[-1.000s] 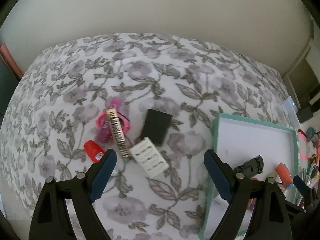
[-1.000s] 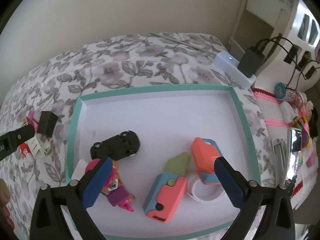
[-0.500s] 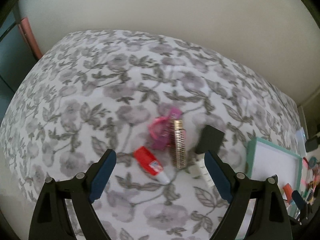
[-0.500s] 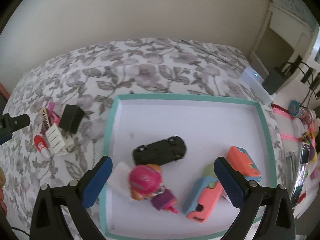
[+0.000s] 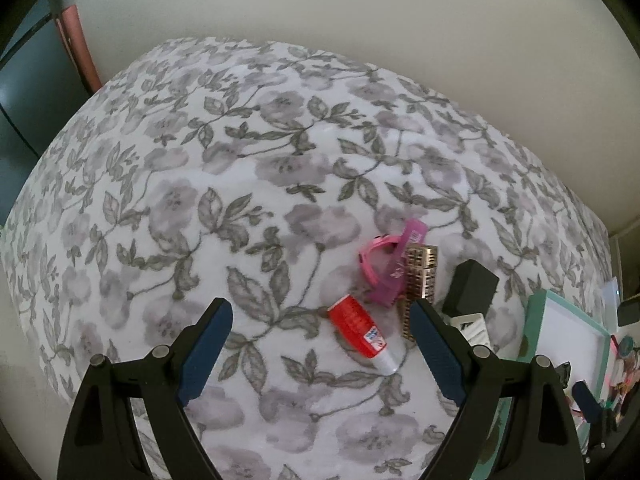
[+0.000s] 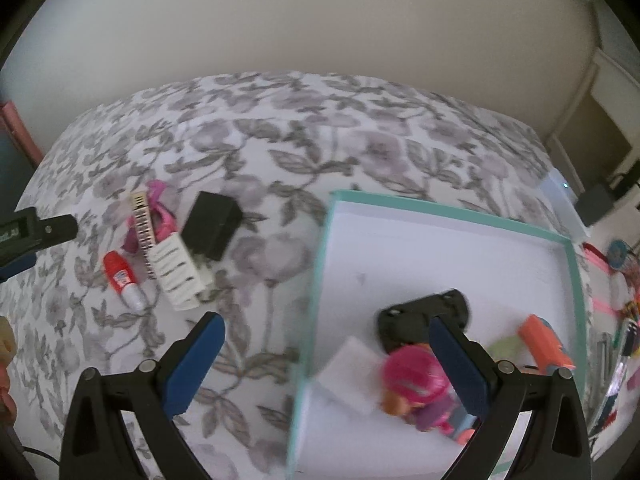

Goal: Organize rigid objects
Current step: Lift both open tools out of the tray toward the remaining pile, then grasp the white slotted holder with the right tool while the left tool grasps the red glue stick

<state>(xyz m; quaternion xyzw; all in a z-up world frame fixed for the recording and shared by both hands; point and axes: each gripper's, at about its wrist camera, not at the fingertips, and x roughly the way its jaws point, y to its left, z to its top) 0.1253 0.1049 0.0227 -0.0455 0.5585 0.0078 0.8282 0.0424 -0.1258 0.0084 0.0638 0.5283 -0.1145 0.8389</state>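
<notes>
Both views have slid leftward off the teal tray (image 6: 440, 216) since a second ago | left wrist: left gripper (image 5: 320, 320) gapes empty above floral bedspread (image 5: 240, 160); red tube (image 5: 360, 330) between fingertips, pink toy (image 5: 384, 268) beyond | right wrist: right gripper (image 6: 326, 340) wide, empty, straddling tray's left rim; black car (image 6: 420, 314), pink-helmet figure (image 6: 416, 380) inside; black block (image 6: 212, 224), white ridged piece (image 6: 178, 272) on bedspread.

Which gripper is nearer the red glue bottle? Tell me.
Left. The left gripper hangs open right over the red glue bottle, which sits between its fingers. The right gripper is further off, straddling the tray edge.
</notes>
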